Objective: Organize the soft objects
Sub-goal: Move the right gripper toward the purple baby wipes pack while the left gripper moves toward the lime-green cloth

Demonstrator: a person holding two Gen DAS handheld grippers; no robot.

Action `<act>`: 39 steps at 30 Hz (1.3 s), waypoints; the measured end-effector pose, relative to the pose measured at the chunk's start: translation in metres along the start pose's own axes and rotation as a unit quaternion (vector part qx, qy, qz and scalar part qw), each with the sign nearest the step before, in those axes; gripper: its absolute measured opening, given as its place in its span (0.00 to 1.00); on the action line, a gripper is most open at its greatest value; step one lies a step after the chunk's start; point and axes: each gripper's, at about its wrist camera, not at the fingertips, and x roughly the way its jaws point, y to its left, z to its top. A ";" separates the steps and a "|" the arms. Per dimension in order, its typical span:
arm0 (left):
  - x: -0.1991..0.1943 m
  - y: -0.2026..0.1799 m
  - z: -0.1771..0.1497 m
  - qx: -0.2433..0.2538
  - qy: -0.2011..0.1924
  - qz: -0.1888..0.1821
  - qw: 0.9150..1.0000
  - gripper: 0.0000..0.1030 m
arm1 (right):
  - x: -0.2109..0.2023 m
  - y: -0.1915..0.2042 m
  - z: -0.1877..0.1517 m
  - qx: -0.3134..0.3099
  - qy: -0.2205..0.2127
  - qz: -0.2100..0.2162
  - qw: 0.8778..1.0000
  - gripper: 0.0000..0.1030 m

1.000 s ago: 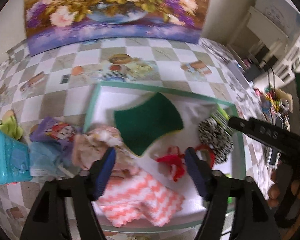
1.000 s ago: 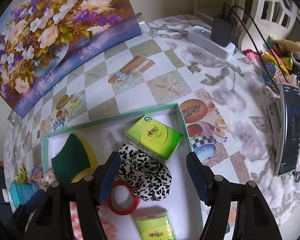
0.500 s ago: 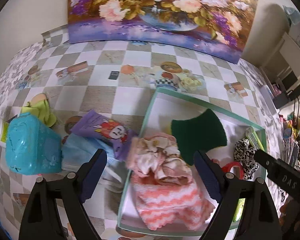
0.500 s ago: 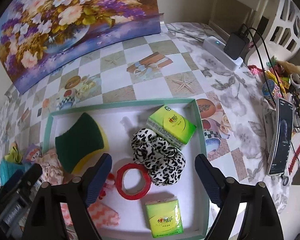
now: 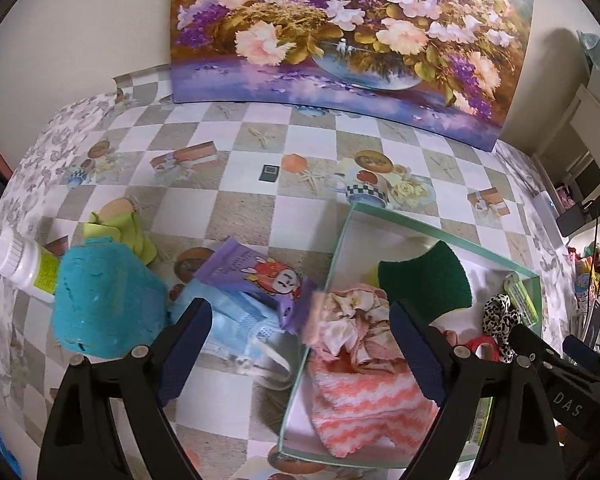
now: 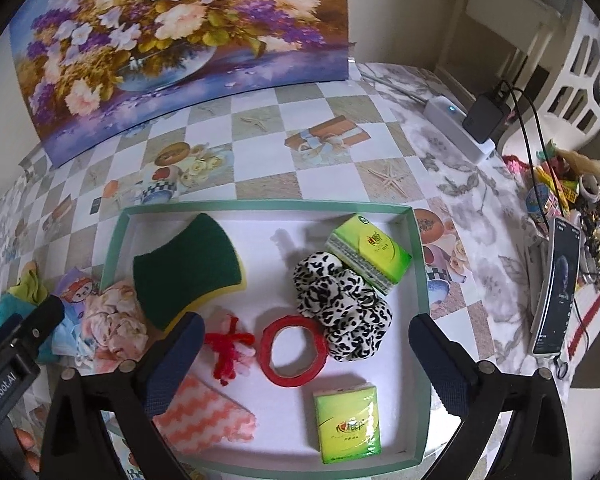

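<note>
A green-rimmed white tray (image 6: 416,248) holds a green sponge (image 6: 188,268), a leopard scrunchie (image 6: 340,304), a red tape ring (image 6: 294,350), a red yarn bow (image 6: 228,346), two green tissue packs (image 6: 370,252), a pink zigzag cloth (image 5: 364,404) and a crumpled pink floral cloth (image 5: 352,320) at its left rim. My left gripper (image 5: 300,352) is open and empty above that rim. My right gripper (image 6: 300,364) is open and empty above the tray. Left of the tray lie a purple cartoon pouch (image 5: 260,276), a light blue mask (image 5: 240,328) and a teal fuzzy object (image 5: 104,300).
A flower painting (image 5: 352,40) leans on the wall at the back. A white bottle (image 5: 24,264) and a yellow-green cloth (image 5: 128,232) lie at the far left. On the right are a phone (image 6: 556,288), a power strip (image 6: 456,124) and small clutter (image 6: 564,184).
My left gripper has swung left and back, from over the tray's middle to its left rim, bringing the pouch, mask and teal object into view. My right gripper has pulled back and up.
</note>
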 end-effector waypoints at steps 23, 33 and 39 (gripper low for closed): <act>-0.038 0.135 0.014 -0.084 -0.019 0.037 0.996 0.88 | -0.025 0.119 -0.020 -0.092 -0.020 0.079 0.992 1.00; -0.038 0.178 0.031 -0.124 -0.023 0.021 0.992 0.88 | -0.018 0.165 -0.010 -0.115 -0.018 0.114 0.987 1.00; -0.021 0.192 0.037 -0.145 -0.002 0.020 0.989 0.88 | 0.001 0.178 -0.002 -0.111 0.008 0.123 0.986 1.00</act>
